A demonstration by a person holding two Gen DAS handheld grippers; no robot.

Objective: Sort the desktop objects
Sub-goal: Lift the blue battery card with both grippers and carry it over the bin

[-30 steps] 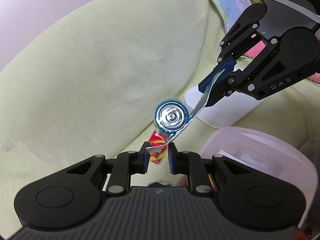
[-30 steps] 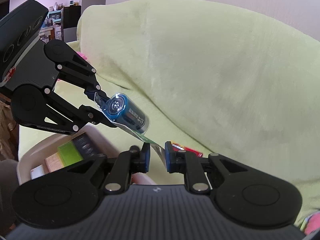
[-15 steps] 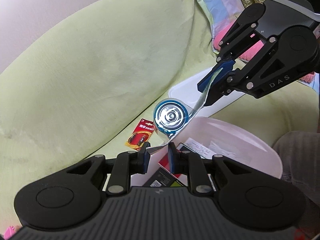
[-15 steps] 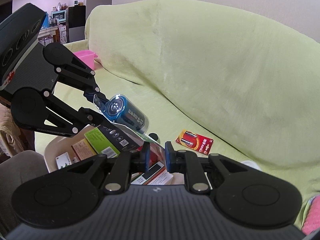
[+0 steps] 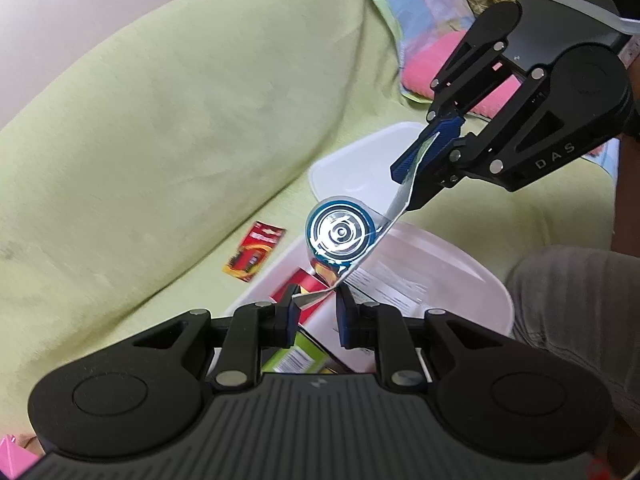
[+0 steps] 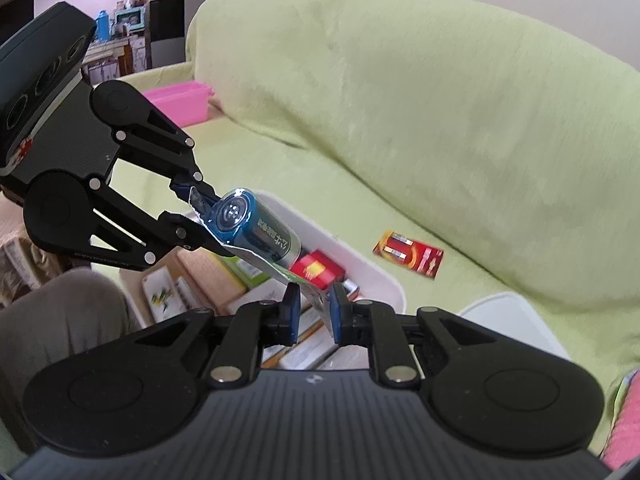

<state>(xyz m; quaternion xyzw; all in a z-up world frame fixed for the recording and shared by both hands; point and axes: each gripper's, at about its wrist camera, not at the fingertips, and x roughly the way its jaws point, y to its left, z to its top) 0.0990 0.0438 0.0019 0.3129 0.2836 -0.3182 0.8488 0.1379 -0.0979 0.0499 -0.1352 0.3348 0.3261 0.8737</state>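
A blue battery [image 5: 340, 234] in a clear blister pack hangs in the air, stretched between my two grippers. My left gripper [image 5: 316, 304] is shut on one end of the pack's card. My right gripper [image 5: 416, 176] pinches the opposite end. In the right wrist view the battery [image 6: 256, 228] lies slanted between the left gripper [image 6: 192, 204] and the right gripper [image 6: 314, 304]. Below the pack stands a white bin [image 5: 480, 264] holding several boxes and a red box [image 6: 316, 270]. A red battery pack [image 5: 256, 256] lies on the green sofa cover beside the bin.
A white lid [image 5: 352, 164] rests on the cover behind the bin. The sofa backrest [image 6: 440, 100] rises close by. A pink tub [image 6: 180, 100] sits further along the seat. A person's grey-clad leg [image 5: 568, 300] is beside the bin.
Both grippers have carried the battery pack sideways from above the sofa seat to above the bin. The red battery pack stayed on the cover.
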